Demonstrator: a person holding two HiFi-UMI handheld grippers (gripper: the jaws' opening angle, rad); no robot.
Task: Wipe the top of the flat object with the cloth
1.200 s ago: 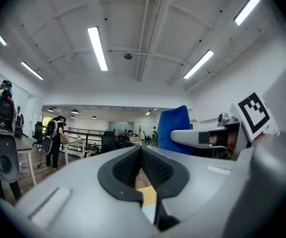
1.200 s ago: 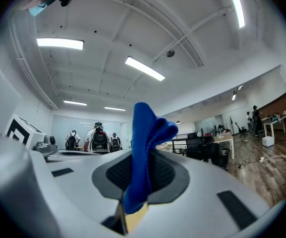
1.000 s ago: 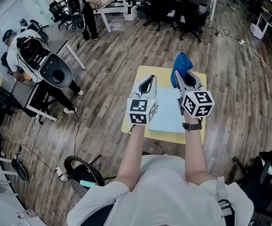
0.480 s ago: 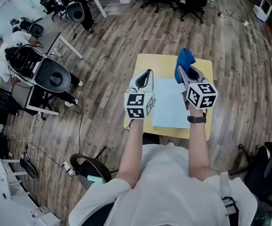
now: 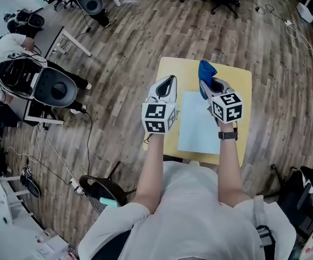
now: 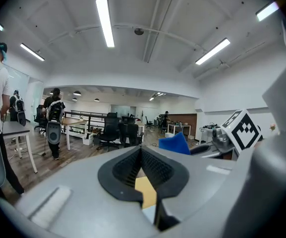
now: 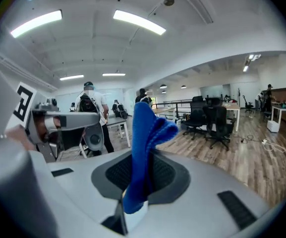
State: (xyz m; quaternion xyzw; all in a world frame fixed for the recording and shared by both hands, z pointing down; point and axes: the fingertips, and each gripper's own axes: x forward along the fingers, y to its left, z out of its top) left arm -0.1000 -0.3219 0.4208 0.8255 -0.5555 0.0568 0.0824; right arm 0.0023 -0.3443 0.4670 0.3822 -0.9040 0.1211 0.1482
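From the head view: reaches both bare forearms forward, side by side, above a small yellow table (image 5: pixel 172 69), with the left gripper (image 5: pixel 167 83) by the near-left edge of the pale flat object (image 5: pixel 199 126) that lies on the table, and the right gripper (image 5: pixel 206 83) over its far right corner. Pinches a blue cloth (image 5: pixel 205 71) in the right one and wears a dark watch (image 5: pixel 228 135) on that wrist. Bears black-and-white square markers on both cubes. From the left gripper view: looks out across an office, jaws closed on nothing, tips met. Catches the cloth (image 6: pixel 173 144) and a marker cube (image 6: pixel 244 129) to the right. From the right gripper view: clamps the jaws on the cloth (image 7: pixel 145 143), its folded end standing up past the tips.
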